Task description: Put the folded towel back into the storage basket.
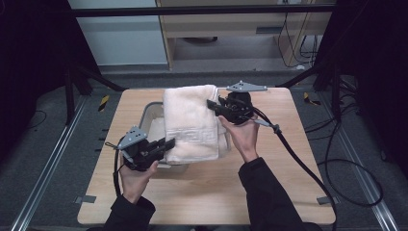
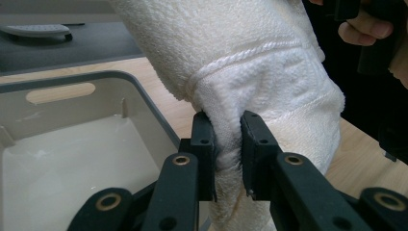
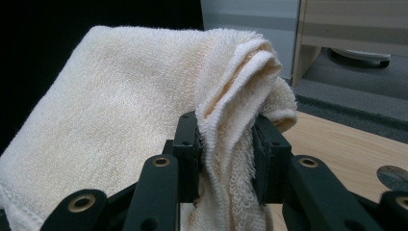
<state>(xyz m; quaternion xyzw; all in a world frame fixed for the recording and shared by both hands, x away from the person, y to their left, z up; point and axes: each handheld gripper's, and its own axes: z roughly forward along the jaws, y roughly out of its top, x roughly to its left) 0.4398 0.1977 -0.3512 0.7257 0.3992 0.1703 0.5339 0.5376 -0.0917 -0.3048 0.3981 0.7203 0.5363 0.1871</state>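
pale wood makes up the surface (image 1: 207, 192), a squarish top that stands on grey carpet, with black frame bars at its sides and a light cabinet behind it. on the left half of the surface sits a grey plastic bin (image 1: 150, 111), open at the top; in the left gripper view its pale inside (image 2: 62, 163) is bare and a slot handle is cut into its far wall.

a folded cream towel (image 1: 192, 122) hangs stretched between the two tools, over the right part of the bin, and it is carried at both ends. the left hand-held gripper (image 1: 168, 144) is near the front edge of the bin and pinches the towel's near end; in the left gripper view its two black jaws are pressed onto a bunched fold of towel (image 2: 269, 82), just under a woven band with a corded ridge. the right hand-held gripper (image 1: 211, 106) is at the far right corner of the towel and pinches that end; in the right gripper view several layers of terry cloth (image 3: 120, 110) are squeezed between its jaws, and the rest of the cloth spreads away to the left.

both forearms in dark sleeves come in from the bottom of the high view. the left hand (image 1: 134, 179) is near the front left of the surface, and the right hand (image 1: 243, 137) is nearer the middle. a black cable (image 1: 298, 159) trails from the right tool across the surface and off its right edge.
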